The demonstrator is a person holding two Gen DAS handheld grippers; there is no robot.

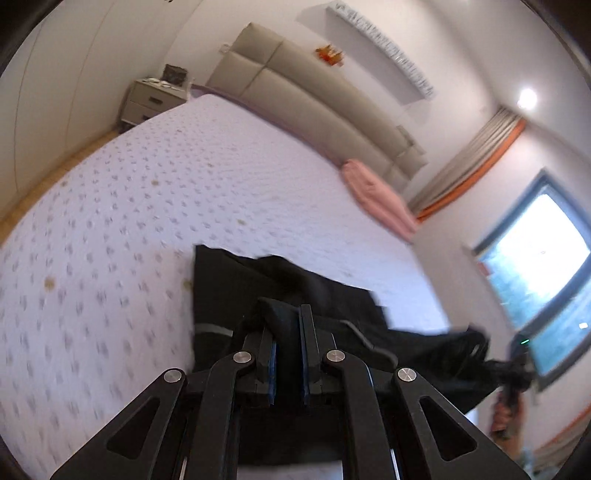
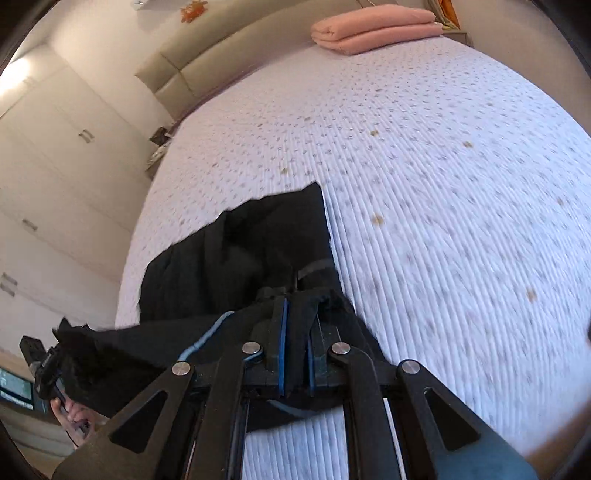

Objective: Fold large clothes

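Observation:
A large black garment point(image 1: 236, 280) hangs over the white patterned bed point(image 1: 147, 184), stretched between my two grippers. My left gripper point(image 1: 286, 314) is shut on a fold of the black cloth at one end. My right gripper point(image 2: 293, 306) is shut on the cloth at the other end; the garment point(image 2: 240, 251) droops forward onto the bed point(image 2: 443, 184) beyond it. A pale drawstring point(image 2: 207, 332) lies along the cloth near my right gripper. The right gripper also shows at the far right of the left wrist view point(image 1: 517, 365), and the left gripper at the lower left of the right wrist view point(image 2: 48, 365).
A folded pink blanket point(image 2: 373, 29) lies at the head of the bed by the beige headboard point(image 1: 314, 88). A nightstand point(image 1: 151, 99) stands beside the bed. White wardrobe doors point(image 2: 55, 166) line one wall. A window point(image 1: 535, 273) is on the other side.

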